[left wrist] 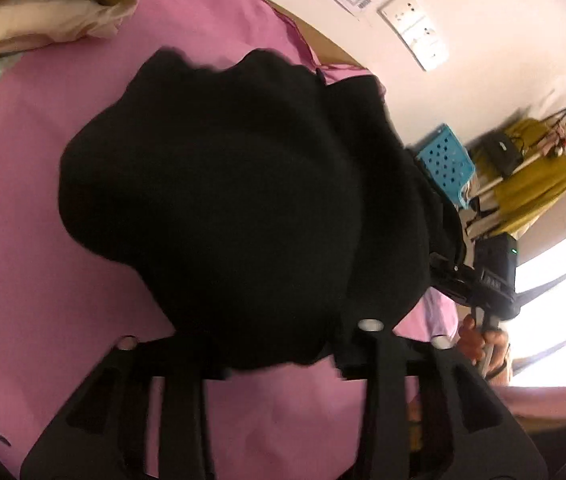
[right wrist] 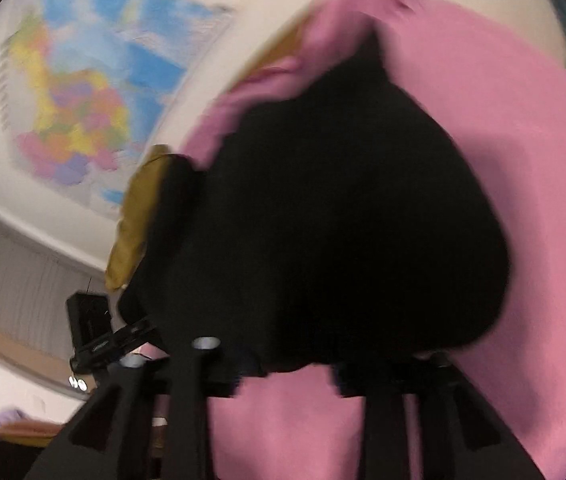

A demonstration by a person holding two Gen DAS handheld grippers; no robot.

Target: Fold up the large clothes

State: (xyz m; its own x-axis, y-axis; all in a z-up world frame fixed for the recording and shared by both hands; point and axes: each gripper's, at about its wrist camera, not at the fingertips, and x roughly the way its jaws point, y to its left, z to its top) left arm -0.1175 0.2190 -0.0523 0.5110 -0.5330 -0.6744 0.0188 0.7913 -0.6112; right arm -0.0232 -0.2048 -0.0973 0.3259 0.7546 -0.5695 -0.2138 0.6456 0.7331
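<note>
While the black garment (left wrist: 219, 200) hung bunched over the pink bed sheet (left wrist: 43, 240), no neat fold showed, so the folding looked barely begun. Its near hem covered the fingertips of the left gripper (left wrist: 279, 364) and of the right gripper (right wrist: 283, 372); whether either pinched the cloth, I could not tell. Left of the garment the sheet lay bare, with room to spread it. Right of it the bed edge ran close, with a blue basket (left wrist: 445, 160) beyond.
</note>
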